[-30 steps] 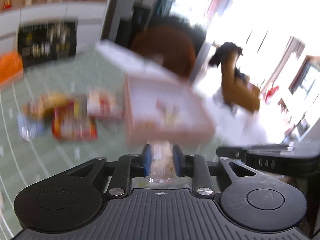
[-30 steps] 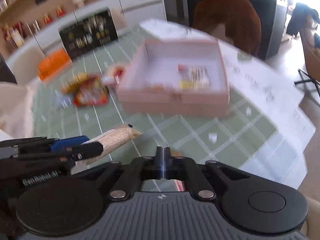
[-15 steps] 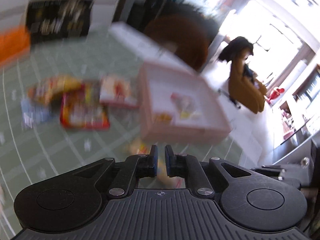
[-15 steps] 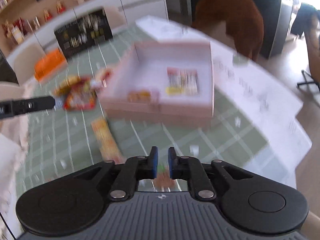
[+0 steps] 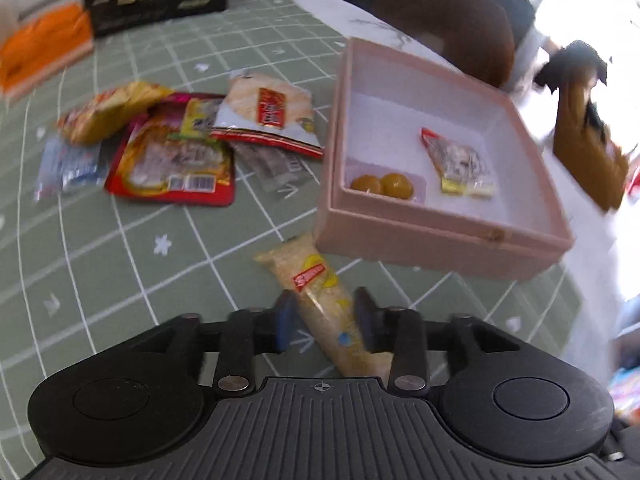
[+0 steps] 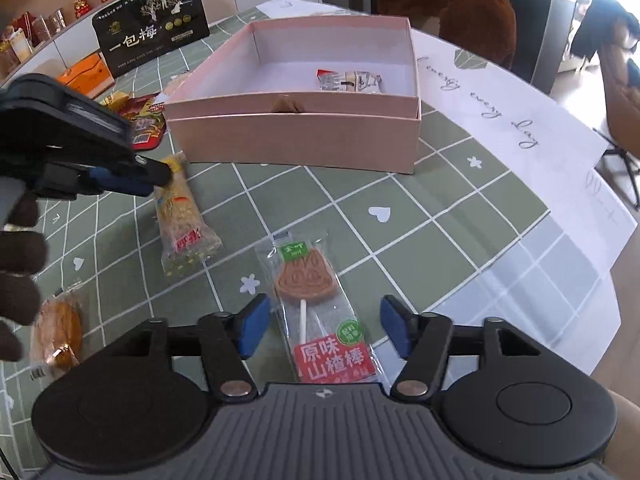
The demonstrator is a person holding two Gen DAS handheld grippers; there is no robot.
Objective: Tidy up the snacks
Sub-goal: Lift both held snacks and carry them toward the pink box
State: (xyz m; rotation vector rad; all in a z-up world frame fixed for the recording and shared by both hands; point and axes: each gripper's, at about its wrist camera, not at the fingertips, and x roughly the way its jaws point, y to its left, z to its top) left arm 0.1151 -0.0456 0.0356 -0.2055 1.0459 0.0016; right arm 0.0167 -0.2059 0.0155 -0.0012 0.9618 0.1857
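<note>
In the left wrist view my left gripper [image 5: 325, 319] hangs low over the green checked tablecloth, jaws opening. A long pale snack bar packet [image 5: 320, 296] lies flat between its blue pads, not pinched. The right wrist view shows that same left gripper [image 6: 156, 174] over the far end of the snack bar [image 6: 182, 220]. My right gripper [image 6: 324, 330] is also opening, its pads wide apart on either side of a wrapped lollipop [image 6: 316, 304] that rests on the cloth. Just beyond stands the open pink box [image 5: 440, 236] [image 6: 296, 140], holding two yellow sweets [image 5: 382, 185] and a small packet [image 5: 460, 162] [image 6: 350, 80].
A pile of loose snack packets [image 5: 172, 152] lies left of the box. A round cake packet [image 6: 58, 328] sits near dark gloved fingers [image 6: 16, 264]. A black gift box [image 6: 152, 40] and an orange box [image 6: 86, 74] stand at the back. White paper [image 6: 500, 112] covers the right side.
Both grippers have sunk towards the table. Their jaws, shut a moment ago, now stand apart, and the snack bar and the lollipop lie on the cloth between them.
</note>
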